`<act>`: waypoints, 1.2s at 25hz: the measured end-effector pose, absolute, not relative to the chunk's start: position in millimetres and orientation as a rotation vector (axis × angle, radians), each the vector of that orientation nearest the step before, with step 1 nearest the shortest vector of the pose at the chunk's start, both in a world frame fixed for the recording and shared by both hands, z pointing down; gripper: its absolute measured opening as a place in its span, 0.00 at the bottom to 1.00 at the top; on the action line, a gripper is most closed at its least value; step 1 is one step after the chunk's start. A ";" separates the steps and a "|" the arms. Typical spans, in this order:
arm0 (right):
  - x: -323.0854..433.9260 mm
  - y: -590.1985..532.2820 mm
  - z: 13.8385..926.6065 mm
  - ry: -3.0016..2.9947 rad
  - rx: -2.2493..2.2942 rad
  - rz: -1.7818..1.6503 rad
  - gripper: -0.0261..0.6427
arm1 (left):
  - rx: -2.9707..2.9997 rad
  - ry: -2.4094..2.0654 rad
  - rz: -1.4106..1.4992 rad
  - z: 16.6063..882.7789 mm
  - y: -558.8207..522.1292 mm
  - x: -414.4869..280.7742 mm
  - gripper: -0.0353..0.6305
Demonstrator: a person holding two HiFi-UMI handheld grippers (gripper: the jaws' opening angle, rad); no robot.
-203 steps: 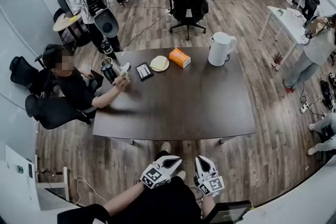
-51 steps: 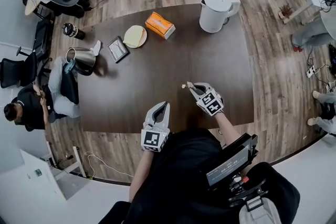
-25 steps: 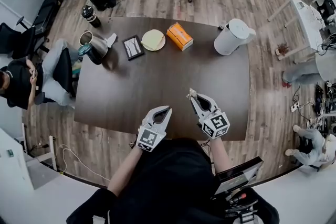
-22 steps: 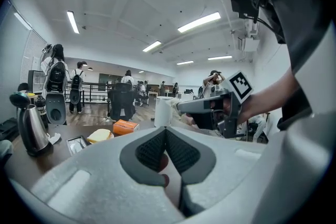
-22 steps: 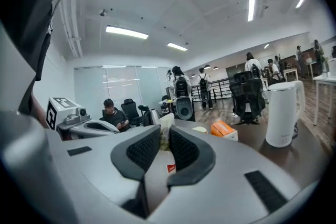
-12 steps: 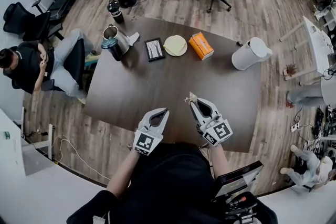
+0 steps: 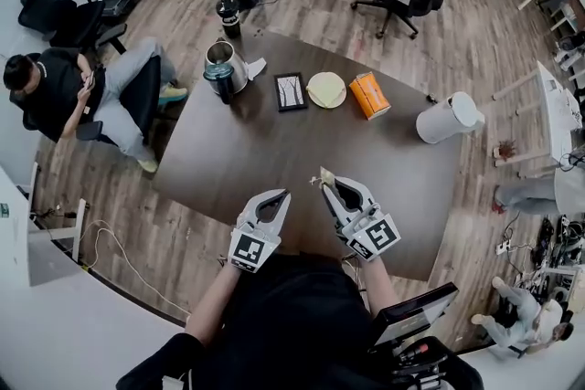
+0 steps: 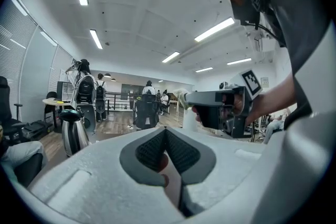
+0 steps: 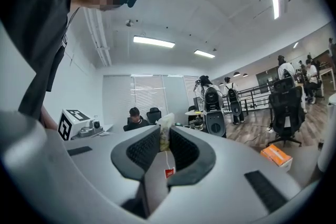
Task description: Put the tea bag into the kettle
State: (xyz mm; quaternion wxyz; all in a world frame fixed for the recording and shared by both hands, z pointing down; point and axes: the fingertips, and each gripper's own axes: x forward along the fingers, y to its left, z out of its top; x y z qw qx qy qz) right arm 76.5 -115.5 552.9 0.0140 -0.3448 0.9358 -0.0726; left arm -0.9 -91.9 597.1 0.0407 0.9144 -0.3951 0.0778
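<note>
Dark brown wooden table (image 7: 274,162): we find the near and middle stretch bare, giving open passage up to the far row.

Far edge, left to right:
- Shiny steel kettle (image 7: 222,59), tall, with a dark teal cup (image 7: 218,84) just beside it on its near side.
- Black-framed flat panel (image 7: 291,92), round pale yellow plate (image 7: 326,90) and orange cardboard box (image 7: 370,96), all low and set close together.
- A wider gap, then a tall white plastic kettle (image 7: 446,118) at the far right.

We note a seated person in dark clothes (image 7: 64,91) beyond the table's far left end.

i read no words or numbers here. the cube (image 7: 243,249) on my left gripper (image 7: 281,195) shows only a square pattern; the red tag (image 9: 169,172) on the tea bag (image 9: 165,131) is too small.
</note>
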 end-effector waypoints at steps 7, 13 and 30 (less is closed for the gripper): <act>24.8 -121.7 558.0 2.972 -0.941 -0.252 0.13 | 2.780 -1.274 0.209 592.7 -100.5 -36.8 0.06; -16.0 -128.0 555.4 3.028 -0.841 -0.249 0.13 | 2.736 -1.356 0.184 590.9 -107.5 -76.1 0.06; -143.7 -118.2 572.7 3.111 -0.605 -0.244 0.13 | 2.636 -1.541 0.171 607.6 -93.4 -191.7 0.06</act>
